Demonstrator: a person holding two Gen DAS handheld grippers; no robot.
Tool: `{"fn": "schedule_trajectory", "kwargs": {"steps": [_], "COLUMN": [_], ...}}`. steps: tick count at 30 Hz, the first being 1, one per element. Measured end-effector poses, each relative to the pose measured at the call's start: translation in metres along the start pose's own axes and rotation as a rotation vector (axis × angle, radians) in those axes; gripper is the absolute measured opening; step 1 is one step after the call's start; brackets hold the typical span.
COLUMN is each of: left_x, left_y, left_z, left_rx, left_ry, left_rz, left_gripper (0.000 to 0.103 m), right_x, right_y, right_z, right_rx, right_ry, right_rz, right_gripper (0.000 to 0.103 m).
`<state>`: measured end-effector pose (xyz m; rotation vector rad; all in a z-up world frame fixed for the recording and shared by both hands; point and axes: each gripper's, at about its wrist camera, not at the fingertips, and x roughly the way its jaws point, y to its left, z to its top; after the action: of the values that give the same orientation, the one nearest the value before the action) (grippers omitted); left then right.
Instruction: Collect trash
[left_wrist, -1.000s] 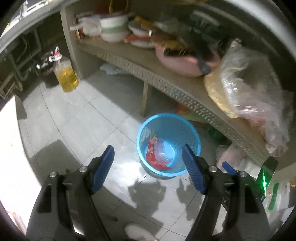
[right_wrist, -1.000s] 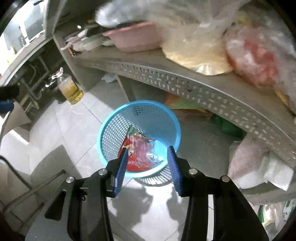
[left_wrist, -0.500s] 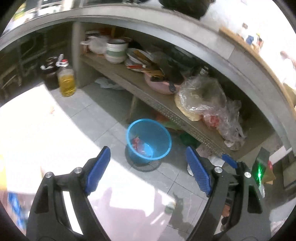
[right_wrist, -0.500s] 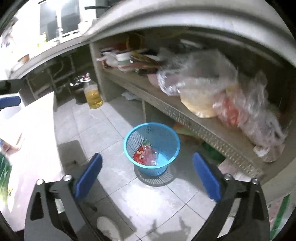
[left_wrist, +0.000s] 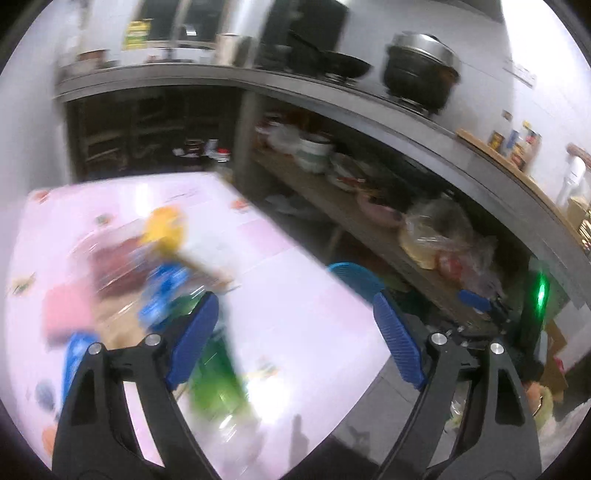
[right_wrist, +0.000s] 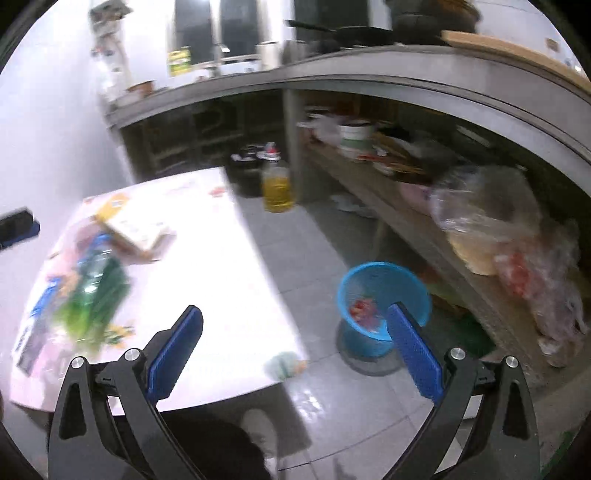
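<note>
Left gripper (left_wrist: 295, 332): blue pads spread wide, nothing between them, hanging over the white table (left_wrist: 303, 295).
Right gripper (right_wrist: 295, 347): fingers released too, wide apart and empty (one pad over the table edge, the other over the floor in front of the basket).
Table trash: a blurred heap at the far-left part of the table, with a green plastic bag (right_wrist: 96, 295), blue wrappers (left_wrist: 162, 291), a yellow packet (left_wrist: 164, 229) and a flat carton (right_wrist: 129, 221) (too smeared to name more closely).
Small scrap (right_wrist: 284, 363): a pale green bit lying alone at the table's near corner, right of the heap.
Blue basket (right_wrist: 384, 291): standing on the tiled floor, between the table and the low shelf, with a red wrapper (right_wrist: 364, 310) inside.
Oil bottle (right_wrist: 276, 184): upright on the floor beyond the table's far corner.
Low shelf (right_wrist: 424, 229): carrying bowls and bulging clear plastic bags (right_wrist: 491, 221), just behind the basket.
Countertop (left_wrist: 369, 99): above the shelf, with a dark pot (left_wrist: 421, 74) and a pan (left_wrist: 343, 68) on it.
</note>
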<state>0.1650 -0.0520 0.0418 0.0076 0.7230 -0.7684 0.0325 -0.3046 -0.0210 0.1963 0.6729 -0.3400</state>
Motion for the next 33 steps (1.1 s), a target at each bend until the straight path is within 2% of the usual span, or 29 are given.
{"fn": "schedule_trajectory", "kwargs": {"steps": [6, 11, 16, 20, 23, 26, 30, 33], "left_x": [-0.051, -0.079, -0.081, -0.061, -0.046, -0.035, -0.028, -0.026], "left_y": [0.053, 0.081, 0.090, 0.105, 0.120, 0.130, 0.131, 0.127], "left_z": [-0.051, -0.082, -0.099, -0.098, -0.095, -0.090, -0.083, -0.078], "left_rx": [-0.110, -0.135, -0.086, -0.067, -0.101, -0.140, -0.166, -0.166], "left_ry": [0.001, -0.011, 0.029, 0.079, 0.106, 0.108, 0.072, 0.036], "left_rz": [0.156, 0.283, 0.376, 0.458, 0.465, 0.439, 0.390, 0.352], "left_gripper": [0.082, 0.082, 0.082, 0.082, 0.081, 0.077, 0.073, 0.071], "right_x": [0.002, 0.006, 0.012, 0.021, 0.028, 0.036, 0.046, 0.050], "right_y": [0.049, 0.085, 0.116, 0.139, 0.143, 0.144, 0.142, 0.143], "right_z": [-0.002, 0.003, 0.003, -0.001, -0.001, 0.000, 0.009, 0.022], "right_rx": [-0.096, -0.142, -0.129, -0.148, -0.149, -0.136, -0.123, -0.148], "right_ry": [0.014, 0.037, 0.089, 0.133, 0.153, 0.174, 0.175, 0.129], "right_rz": [0.156, 0.308, 0.452, 0.497, 0.506, 0.506, 0.491, 0.482], "right_gripper": [0.097, 0.097, 0.097, 0.097, 0.097, 0.097, 0.097, 0.097]}}
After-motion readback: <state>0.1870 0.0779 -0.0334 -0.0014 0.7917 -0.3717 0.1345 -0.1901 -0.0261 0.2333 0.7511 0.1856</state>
